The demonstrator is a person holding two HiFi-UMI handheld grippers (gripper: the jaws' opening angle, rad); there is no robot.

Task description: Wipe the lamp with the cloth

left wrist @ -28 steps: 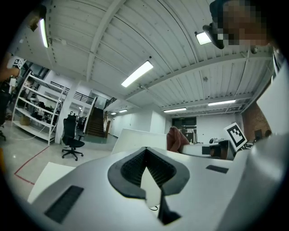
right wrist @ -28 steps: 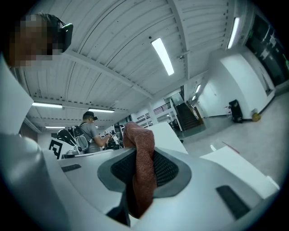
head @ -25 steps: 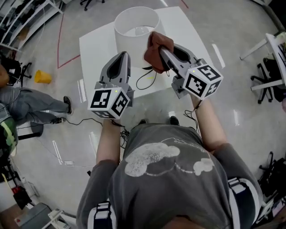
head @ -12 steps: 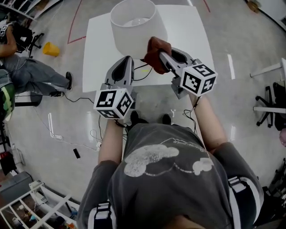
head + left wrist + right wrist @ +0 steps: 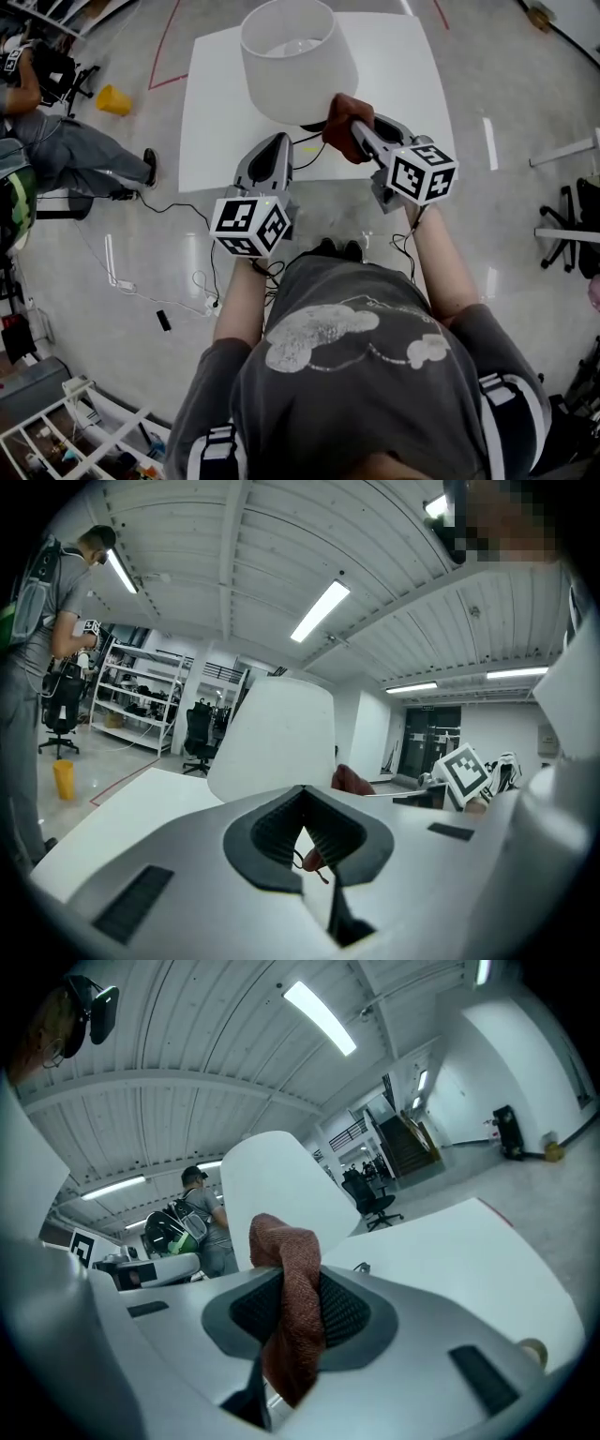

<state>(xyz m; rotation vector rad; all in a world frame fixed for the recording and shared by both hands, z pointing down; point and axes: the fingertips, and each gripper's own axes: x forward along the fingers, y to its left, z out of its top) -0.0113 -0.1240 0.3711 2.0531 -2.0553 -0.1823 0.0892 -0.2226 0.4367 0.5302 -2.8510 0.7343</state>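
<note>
Right gripper [image 5: 347, 131] clamped on cloth [image 5: 337, 112], raised to lamp [image 5: 298, 56] shade's lower rim (presumably to wipe); left gripper [image 5: 275, 155] closed, empty, waiting near lamp.

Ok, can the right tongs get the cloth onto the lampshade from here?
Probably yes: the right tongs hold the cloth close beside the lampshade, at its lower rim, with nothing between.

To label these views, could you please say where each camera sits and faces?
Head view: on the person's head, steeply down at the white table; both forearms show.
Left gripper view: on the left hand-held gripper, facing the white conical lampshade; shut jaws show.
Right gripper view: on the right hand-held gripper; jaws clamp a rust-red woven cloth.
Shared: lampshade, cloth.
</note>
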